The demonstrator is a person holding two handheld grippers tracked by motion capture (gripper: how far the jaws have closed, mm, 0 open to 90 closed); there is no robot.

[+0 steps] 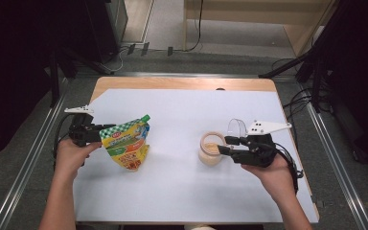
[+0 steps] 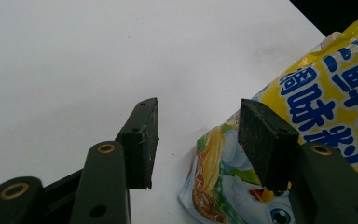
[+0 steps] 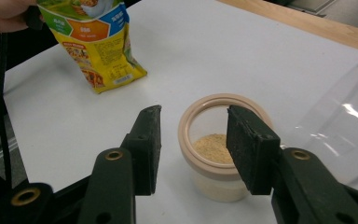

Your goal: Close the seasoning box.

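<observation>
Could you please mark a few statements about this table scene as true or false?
1. The jar holds beige powder. True.
2. The jar's clear lid is shut. False: it stands flipped open.
3. The pouch has a green cap. True.
4. The right tongs grip the pouch. False: they are open at the jar, and the pouch is over by the left tongs.
</observation>
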